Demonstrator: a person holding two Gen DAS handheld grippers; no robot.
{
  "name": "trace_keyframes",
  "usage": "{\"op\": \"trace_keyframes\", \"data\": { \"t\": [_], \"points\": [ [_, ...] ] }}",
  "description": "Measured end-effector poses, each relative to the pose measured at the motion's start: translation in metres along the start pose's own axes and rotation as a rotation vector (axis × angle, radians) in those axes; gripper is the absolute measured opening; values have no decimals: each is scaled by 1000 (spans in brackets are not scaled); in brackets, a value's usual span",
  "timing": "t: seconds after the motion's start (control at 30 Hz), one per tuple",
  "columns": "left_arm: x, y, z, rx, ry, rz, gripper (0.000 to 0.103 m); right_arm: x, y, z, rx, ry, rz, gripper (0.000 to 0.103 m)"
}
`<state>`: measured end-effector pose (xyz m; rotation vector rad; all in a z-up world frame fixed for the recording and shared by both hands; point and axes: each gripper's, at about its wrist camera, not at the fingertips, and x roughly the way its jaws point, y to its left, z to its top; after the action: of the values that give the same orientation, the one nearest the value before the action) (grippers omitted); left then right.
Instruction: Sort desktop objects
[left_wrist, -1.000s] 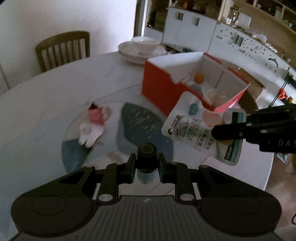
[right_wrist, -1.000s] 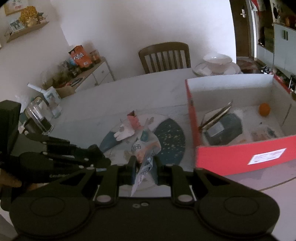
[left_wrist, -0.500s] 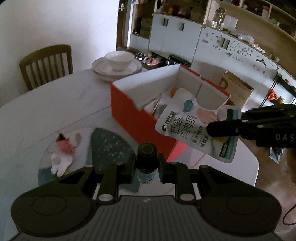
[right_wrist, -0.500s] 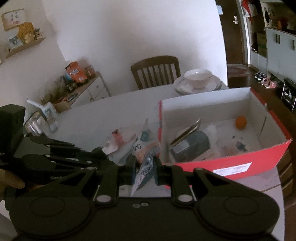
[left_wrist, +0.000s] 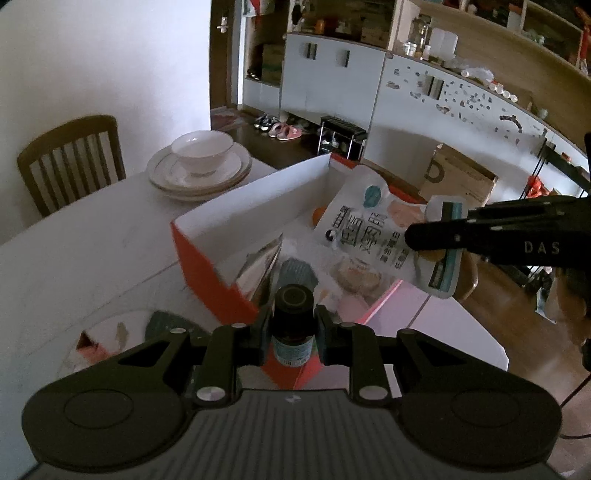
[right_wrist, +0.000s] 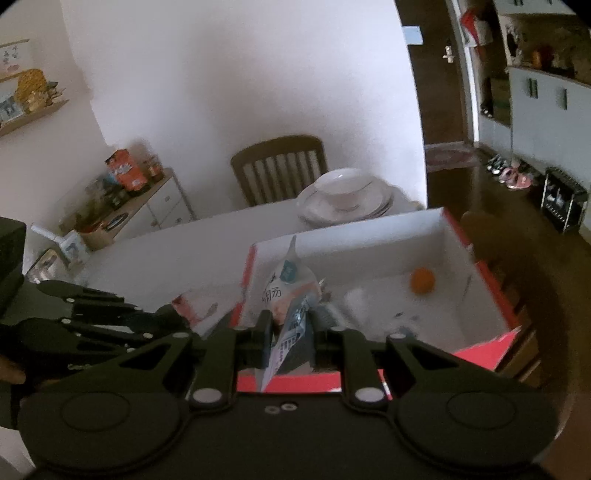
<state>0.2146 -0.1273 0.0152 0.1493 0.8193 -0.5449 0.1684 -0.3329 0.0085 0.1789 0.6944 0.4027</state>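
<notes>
The left tool (left_wrist: 293, 334) is clamped narrowly on a small dark bottle (left_wrist: 293, 325), gripped at the neck just under its round cap, label hanging below the pads. The bottle sits upright above the near corner of the red box (left_wrist: 207, 269). It looks like glass: rigid, compact, with some weight for its size, smooth-sided and breakable if dropped onto the hard box floor; the grip under the cap's shoulder is judged sound, since the cap stops it sliding down. The right tool (right_wrist: 290, 334) is pinched on one sealed edge of a white printed food pouch (right_wrist: 286, 295), which stands up edge-on from the jaws and hangs over the open box. The pouch appears light, limp and slick; held by the flat seam it will swing and fold, though it should tolerate a short drop. Inside the box lie a small orange ball (right_wrist: 422, 280), a foil packet (left_wrist: 260, 267) and other items too dim to identify with confidence. Farther off on the desk (left_wrist: 92, 240) stands a bowl on stacked plates (left_wrist: 201, 166), with a wooden chair (left_wrist: 70, 155) behind.
</notes>
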Motion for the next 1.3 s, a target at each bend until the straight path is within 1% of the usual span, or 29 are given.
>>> {"op": "trace_keyframes", "data": {
  "t": [0.23, 0.53, 0.67, 0.8, 0.9, 1.17, 1.3],
  "points": [
    [29, -13, 29, 9, 16, -13, 23, 3, -36, 11, 5, -17, -69, 17],
    [83, -31, 59, 53, 83, -15, 23, 30, -74, 19, -10, 25, -147, 17],
    [107, -33, 70, 63, 116, -4, 23, 51, -80, 23, -47, 42, -171, 17],
    [131, -28, 79, 28, 152, -10, 23, 69, -85, 24, -71, 60, -191, 17],
    [148, -28, 85, 33, 175, 2, 23, 79, -87, 24, -92, 77, -197, 17],
    [188, -34, 97, 83, 231, 10, 23, 103, -78, 17, -231, 130, -243, 17],
    [203, -33, 98, 87, 266, 9, 23, 113, -74, 10, -291, 153, -260, 17]
  ]
}}
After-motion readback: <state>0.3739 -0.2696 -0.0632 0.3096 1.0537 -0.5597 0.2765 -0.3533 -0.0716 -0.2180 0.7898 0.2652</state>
